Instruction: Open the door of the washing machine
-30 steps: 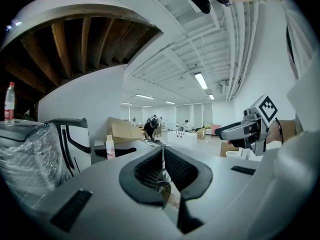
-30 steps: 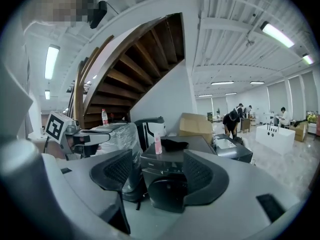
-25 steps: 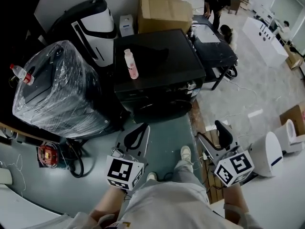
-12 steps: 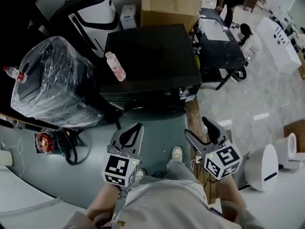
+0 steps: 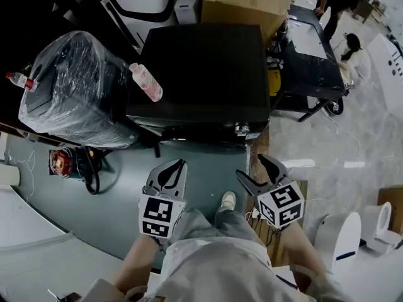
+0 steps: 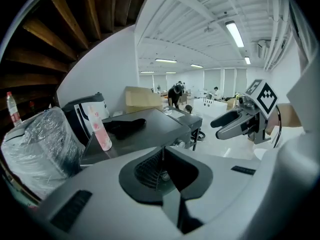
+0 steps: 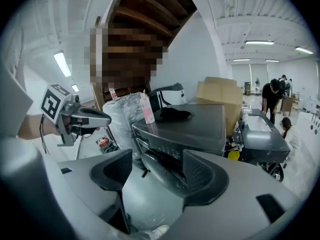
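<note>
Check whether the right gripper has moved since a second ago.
Yes. The right gripper has come forward and left, nearer the front of the washing machine, tongs open.

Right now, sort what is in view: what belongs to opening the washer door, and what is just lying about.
For the job:
washing machine
its door, shut
left gripper, shut, empty
right gripper, open, empty

Lying about:
pink bottle on the machine's top
plastic-wrapped appliance
cardboard box
red-capped bottle
</note>
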{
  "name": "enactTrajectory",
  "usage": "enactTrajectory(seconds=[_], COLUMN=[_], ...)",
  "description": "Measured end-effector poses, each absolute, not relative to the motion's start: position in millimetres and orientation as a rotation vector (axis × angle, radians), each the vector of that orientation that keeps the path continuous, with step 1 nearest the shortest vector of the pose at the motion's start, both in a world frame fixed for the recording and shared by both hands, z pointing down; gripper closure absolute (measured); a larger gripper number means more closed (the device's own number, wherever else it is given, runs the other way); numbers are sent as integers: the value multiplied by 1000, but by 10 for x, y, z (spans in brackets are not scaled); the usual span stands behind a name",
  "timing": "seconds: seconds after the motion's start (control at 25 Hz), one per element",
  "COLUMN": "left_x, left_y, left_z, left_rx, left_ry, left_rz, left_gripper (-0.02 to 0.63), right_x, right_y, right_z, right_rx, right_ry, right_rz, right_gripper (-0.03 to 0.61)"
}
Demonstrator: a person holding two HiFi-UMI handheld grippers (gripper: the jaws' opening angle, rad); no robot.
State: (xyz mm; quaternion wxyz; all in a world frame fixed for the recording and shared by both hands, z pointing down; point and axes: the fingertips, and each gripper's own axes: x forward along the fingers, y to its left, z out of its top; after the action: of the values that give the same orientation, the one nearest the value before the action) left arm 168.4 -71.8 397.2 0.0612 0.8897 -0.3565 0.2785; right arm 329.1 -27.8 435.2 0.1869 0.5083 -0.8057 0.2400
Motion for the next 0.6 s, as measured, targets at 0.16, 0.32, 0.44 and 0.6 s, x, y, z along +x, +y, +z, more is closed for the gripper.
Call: enactTrajectory(seconds=[0.16,0.32,0.44,0.6], left_x=[1682,1726,1747,1747], left_y=[-800,-951,-1053,-1164], left_z=[4153,4321,4473,4730], left_rx=[2627,2600,2583,2551], left_ry=[-1112,-1119,-1114,-1092], left_rz=[868,877,880,903], left_gripper=[583,583,583,583], right_x=[3335,3388,3410,3404], right_y=[-449,-635,-724,-804], right_z=[4648,4926,5145,5458], right_rx=[1367,1322,1299,1265], right_ry=[-2257,-2231,-2200,-2158], right_rz=[718,744,766,792], right_gripper=[242,261,264,277])
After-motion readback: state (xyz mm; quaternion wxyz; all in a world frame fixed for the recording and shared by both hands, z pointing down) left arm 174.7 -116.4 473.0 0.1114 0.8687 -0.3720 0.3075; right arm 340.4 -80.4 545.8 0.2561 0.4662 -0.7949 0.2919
